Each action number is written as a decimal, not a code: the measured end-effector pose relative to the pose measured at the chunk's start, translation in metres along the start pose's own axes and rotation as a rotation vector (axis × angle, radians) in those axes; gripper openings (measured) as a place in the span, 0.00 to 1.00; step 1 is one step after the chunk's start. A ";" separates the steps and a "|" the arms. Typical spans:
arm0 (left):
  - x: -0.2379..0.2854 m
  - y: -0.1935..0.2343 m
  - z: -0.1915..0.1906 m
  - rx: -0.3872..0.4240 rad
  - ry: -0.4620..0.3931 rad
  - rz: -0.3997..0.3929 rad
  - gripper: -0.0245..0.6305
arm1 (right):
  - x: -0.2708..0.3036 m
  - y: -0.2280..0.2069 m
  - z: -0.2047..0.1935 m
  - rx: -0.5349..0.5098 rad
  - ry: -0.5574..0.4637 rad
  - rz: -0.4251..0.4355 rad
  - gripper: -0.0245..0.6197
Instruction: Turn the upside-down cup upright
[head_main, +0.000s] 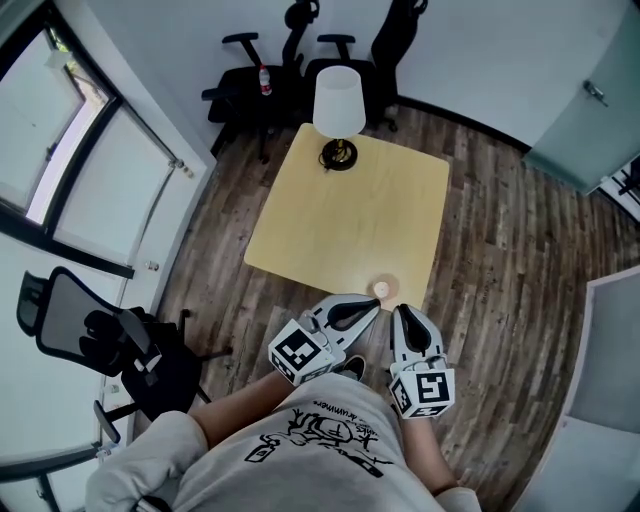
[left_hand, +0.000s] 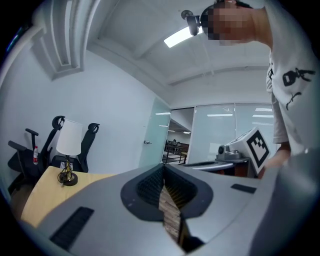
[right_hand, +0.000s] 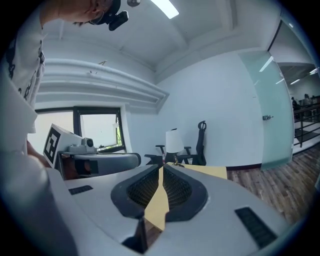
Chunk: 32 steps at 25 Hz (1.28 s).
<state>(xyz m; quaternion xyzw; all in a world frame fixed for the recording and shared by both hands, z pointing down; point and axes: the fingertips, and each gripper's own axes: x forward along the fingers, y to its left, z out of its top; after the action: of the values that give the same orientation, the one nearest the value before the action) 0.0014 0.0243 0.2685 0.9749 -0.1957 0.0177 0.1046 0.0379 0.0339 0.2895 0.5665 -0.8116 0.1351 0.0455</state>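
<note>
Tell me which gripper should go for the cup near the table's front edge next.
Left, probably: the left gripper points straight at the cup, while the right gripper aims past it. Both jaws are shut, empty.

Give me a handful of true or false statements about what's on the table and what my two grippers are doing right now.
1. The left gripper and the right gripper are both shut and empty. True.
2. The lamp stands at the table's near edge. False: the lamp stands at the far edge of the table.
3. The left gripper holds the cup. False: the cup sits on the table near its near edge, held by neither gripper.
4. Office chairs stand beyond the table's far side. True.
</note>
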 end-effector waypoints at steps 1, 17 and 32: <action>0.000 -0.002 0.002 0.009 0.002 0.008 0.05 | -0.002 0.003 0.005 -0.006 -0.009 0.008 0.10; -0.002 -0.010 0.020 0.035 -0.019 0.095 0.05 | -0.021 0.020 0.033 -0.024 -0.085 -0.012 0.08; -0.001 -0.019 0.013 0.038 -0.021 0.081 0.05 | -0.021 0.019 0.028 -0.038 -0.073 -0.012 0.07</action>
<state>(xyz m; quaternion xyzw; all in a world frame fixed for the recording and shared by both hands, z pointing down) 0.0076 0.0387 0.2517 0.9681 -0.2357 0.0154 0.0833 0.0299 0.0518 0.2541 0.5751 -0.8117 0.0985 0.0275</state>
